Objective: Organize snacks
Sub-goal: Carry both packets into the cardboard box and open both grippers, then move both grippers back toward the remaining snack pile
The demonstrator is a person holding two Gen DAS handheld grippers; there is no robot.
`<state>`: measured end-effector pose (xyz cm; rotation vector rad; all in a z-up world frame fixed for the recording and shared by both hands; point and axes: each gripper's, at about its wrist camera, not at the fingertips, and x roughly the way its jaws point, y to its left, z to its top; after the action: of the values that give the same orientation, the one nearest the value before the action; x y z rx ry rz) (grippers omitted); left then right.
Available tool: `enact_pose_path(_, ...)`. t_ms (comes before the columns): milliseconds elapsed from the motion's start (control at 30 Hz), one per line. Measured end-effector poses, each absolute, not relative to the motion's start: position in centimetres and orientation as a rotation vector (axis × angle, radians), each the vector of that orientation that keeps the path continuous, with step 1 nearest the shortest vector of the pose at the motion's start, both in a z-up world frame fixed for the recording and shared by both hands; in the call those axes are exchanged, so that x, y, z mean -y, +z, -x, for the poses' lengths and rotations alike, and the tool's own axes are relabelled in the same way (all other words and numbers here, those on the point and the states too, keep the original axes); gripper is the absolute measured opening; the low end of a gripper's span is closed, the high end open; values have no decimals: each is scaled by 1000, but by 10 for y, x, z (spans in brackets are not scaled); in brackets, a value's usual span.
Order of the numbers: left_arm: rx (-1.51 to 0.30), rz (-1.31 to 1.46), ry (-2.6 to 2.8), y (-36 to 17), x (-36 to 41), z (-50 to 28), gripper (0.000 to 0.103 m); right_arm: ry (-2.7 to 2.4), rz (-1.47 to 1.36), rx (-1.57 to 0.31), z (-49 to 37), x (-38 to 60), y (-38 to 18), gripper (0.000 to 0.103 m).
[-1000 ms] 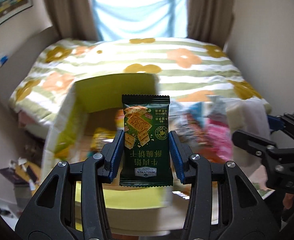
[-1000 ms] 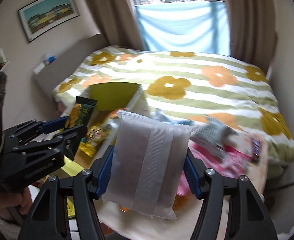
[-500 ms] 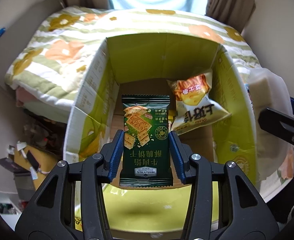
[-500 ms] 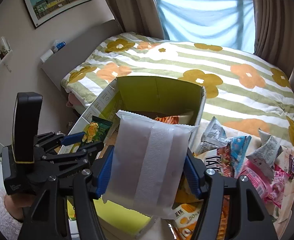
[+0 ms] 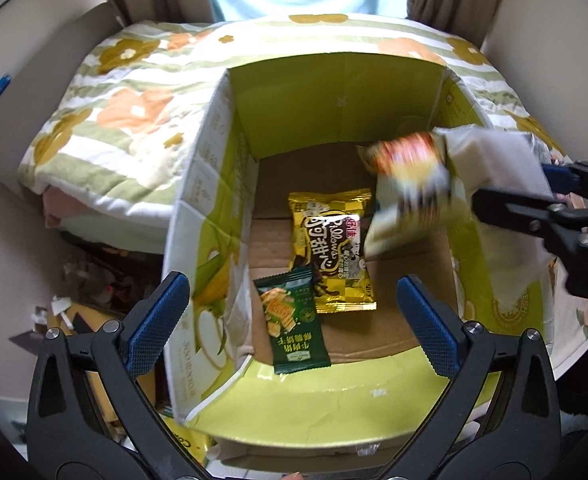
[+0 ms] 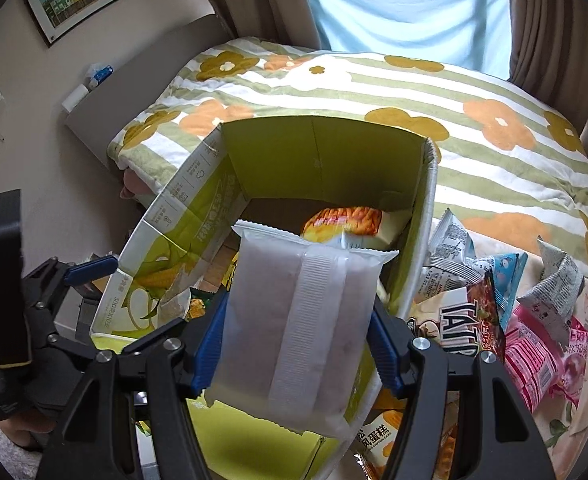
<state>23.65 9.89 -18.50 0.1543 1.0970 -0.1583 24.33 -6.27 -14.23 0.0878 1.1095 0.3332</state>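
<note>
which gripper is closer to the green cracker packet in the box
Left. The left gripper hangs open directly over the green cracker packet; the right gripper holds a white packet off to the side.

My left gripper has sprung wide open, and the green biscuit packet it was pinching half a second ago now lies on the floor of the cardboard box, its top edge overlapping a yellow snack bag. The orange chip bag has shifted toward the right wall (blurred here).
</note>
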Motion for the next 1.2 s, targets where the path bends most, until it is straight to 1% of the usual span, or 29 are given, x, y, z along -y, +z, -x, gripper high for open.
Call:
enact_pose_path(100,-1089,-133,-133,-179,-105,-232,103,349,-76,-1137,-249,57,-147,61)
enact_pose_path(133,-1087,-128,-124,-178,-107,-231,103,354,-79,-1133,-250,56,-147,64)
enact_pose_path(167,-1087,-125,-115,-177,-109,-231,103,357,-82,-1117,-250,55,-145,73)
enact_pose_path(200,-1087,-120,-106,-177,-111,-230,103,358,-85,-1101,-249,55,-144,80)
enact_pose_path(233,-1088,-113,-99,-177,-114,-228,103,363,-88,-1082,-248,56,-141,91)
enact_pose_path(267,-1091,-103,-96,-177,-116,-228,103,365,-89,-1077,-247,56,-140,92)
enact_pose_path(500,-1094,-85,-79,-175,-125,-221,103,352,-121,-1075,-241,63,-140,92)
enact_pose_path(767,-1063,-97,-119,-161,-121,-215,103,318,-138,-1030,-226,68,-122,92)
enact_pose_path(1200,-998,-161,-322,-138,-66,-213,103,134,-188,-963,-182,112,-98,92)
